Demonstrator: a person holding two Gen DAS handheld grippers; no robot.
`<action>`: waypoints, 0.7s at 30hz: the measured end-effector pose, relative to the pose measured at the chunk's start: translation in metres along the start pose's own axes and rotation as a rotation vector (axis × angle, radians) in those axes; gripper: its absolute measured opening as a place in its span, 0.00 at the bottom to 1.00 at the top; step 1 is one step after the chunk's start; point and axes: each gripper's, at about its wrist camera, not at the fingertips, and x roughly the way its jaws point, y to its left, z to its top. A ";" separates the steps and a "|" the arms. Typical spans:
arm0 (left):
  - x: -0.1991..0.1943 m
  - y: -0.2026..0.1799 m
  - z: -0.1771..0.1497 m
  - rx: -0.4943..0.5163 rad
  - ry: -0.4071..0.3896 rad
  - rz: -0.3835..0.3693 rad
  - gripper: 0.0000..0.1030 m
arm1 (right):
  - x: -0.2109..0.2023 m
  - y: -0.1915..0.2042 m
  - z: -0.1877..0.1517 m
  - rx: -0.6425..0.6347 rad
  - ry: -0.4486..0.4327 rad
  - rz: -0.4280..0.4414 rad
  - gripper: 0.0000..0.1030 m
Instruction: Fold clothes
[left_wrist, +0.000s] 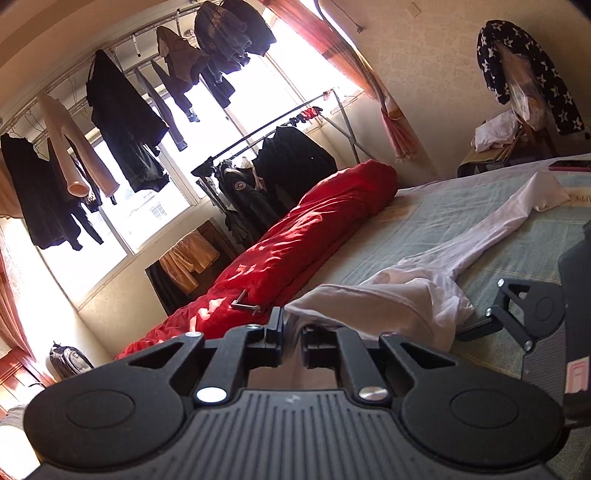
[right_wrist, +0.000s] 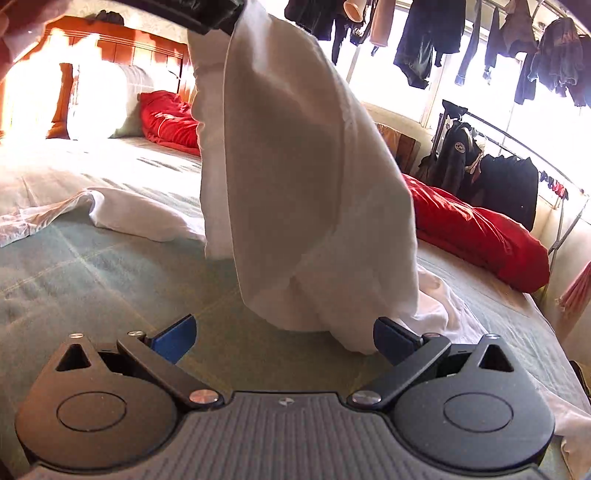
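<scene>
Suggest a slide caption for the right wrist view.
Open right gripper faces a white garment lifted off the bed.

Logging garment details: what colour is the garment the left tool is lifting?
White; the garment shows best in the right wrist view, hanging from the left tool.

Harsh daylight blows out the window (left_wrist: 258, 85); fisheye edges bend.

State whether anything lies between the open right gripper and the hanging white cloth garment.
Nothing visible does. The right gripper has its jaws wide apart just short of the white cloth garment, which the left gripper holds up; only bare pale green bed cover lies between them.
</scene>
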 end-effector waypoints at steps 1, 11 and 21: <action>0.003 0.005 0.001 -0.006 0.007 -0.019 0.07 | 0.011 0.003 0.004 0.008 0.003 -0.009 0.96; 0.005 0.033 -0.026 -0.090 0.059 -0.064 0.07 | 0.060 -0.016 0.014 0.060 0.046 -0.023 0.09; -0.029 0.033 -0.030 -0.055 0.058 -0.045 0.07 | -0.037 -0.086 0.033 0.012 -0.015 -0.038 0.08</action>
